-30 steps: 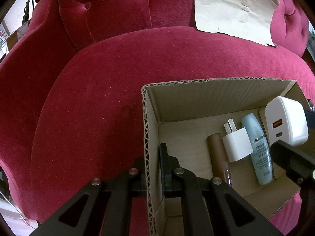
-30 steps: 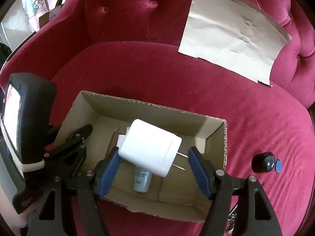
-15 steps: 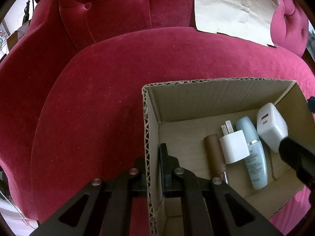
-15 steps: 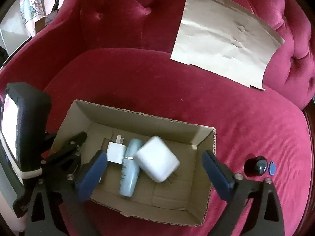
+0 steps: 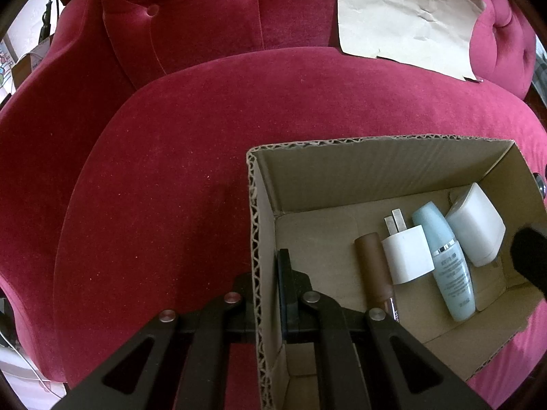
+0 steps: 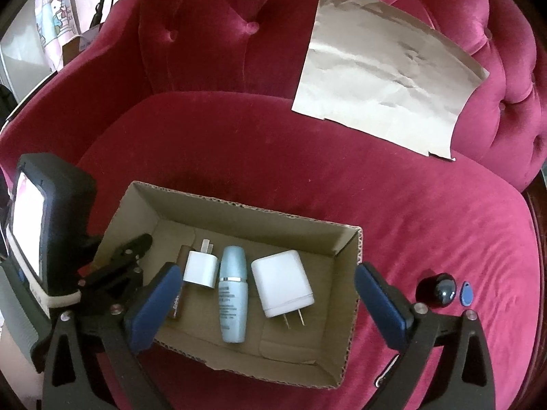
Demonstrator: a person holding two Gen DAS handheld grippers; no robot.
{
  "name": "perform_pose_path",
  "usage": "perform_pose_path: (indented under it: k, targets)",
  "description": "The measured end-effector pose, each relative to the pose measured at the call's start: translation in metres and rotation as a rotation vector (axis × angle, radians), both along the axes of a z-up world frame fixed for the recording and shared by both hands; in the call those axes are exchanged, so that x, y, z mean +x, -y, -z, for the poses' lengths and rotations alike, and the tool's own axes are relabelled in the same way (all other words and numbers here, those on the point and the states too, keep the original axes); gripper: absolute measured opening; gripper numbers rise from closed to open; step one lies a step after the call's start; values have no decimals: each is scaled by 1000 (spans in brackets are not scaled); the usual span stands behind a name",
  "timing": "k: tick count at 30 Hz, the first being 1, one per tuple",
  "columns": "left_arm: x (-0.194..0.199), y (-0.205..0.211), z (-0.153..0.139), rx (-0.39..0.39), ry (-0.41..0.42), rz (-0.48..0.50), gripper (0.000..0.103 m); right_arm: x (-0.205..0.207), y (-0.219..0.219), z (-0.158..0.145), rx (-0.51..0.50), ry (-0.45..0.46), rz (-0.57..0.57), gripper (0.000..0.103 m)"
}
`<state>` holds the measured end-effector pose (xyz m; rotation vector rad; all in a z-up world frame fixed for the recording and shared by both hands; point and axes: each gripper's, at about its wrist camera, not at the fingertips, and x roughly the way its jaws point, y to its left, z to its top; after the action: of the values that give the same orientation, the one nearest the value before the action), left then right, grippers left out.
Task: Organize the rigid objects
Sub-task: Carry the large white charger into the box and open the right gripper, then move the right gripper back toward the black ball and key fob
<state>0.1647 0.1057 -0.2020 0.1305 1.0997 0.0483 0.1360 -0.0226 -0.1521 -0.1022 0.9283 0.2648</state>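
Cardboard box [image 6: 345, 256] rim, right tongs [image 6: 266, 302] spread wide

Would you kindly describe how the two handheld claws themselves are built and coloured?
Both are black, angular scissor-like linkages with triangular cut-outs and silver rivets. The right claw carries thick blue pads on its fingers. The left claw has slim dark fingers; the right wrist view shows its bulky black body bearing a bright screen and a white band.

Both wrist views down into cardboard box [image 5: 376, 174]
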Motion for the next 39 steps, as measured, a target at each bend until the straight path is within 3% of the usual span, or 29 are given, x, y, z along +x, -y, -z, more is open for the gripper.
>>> perform_pose_path:
  k: [18, 39]
  targets:
    - [0, 1, 0, -2, -1, -2, 6, -6, 57, -18, 16, 23, 74, 103]
    - [1, 0, 0, 5, 1, -8, 6, -22, 138, -9, 3, -12, 178, 103]
